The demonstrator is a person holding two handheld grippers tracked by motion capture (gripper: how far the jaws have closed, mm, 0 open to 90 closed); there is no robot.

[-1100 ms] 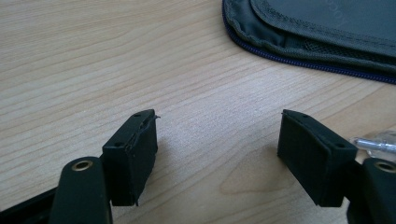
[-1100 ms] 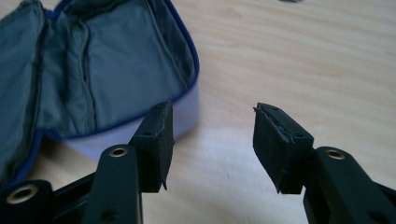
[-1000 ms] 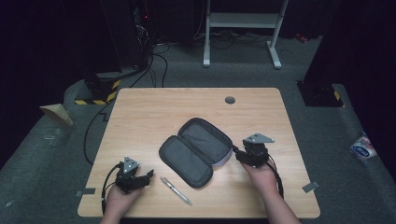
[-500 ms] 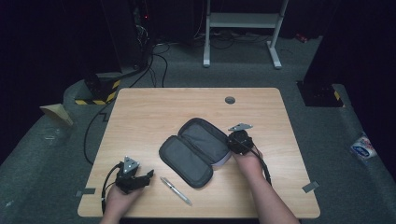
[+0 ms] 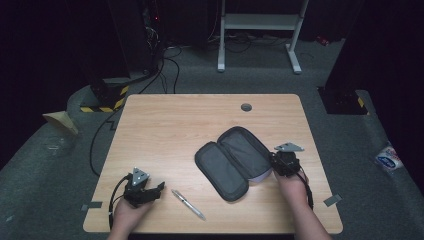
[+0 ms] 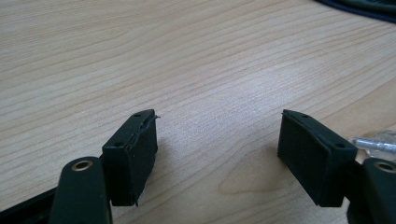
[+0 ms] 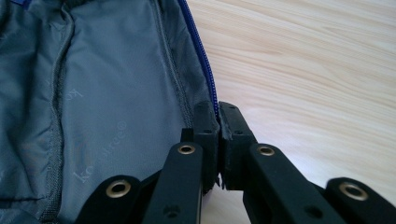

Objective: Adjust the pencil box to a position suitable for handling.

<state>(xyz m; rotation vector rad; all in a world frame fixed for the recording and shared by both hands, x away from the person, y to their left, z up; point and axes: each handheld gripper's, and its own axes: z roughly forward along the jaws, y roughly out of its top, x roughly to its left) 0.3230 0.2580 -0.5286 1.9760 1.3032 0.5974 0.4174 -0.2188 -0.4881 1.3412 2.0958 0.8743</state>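
One wooden bench [image 5: 165,130] carries everything here, and the biggest item on it is the grey pencil case [image 5: 235,161], lying unzipped and spread flat toward the right half of the bench, nearer the front edge than the back. The right claw [image 7: 218,122] has just been closing and now pinches the case's right rim at the blue zipper; so thin a bite on soft fabric could slip free, or drag the whole case sideways instead of lifting one flap. The left claw [image 6: 217,149] rests wide and empty near the front left corner. A pen [image 5: 188,204] lies just beside it toward the front edge, and a careless sweep could roll it off.
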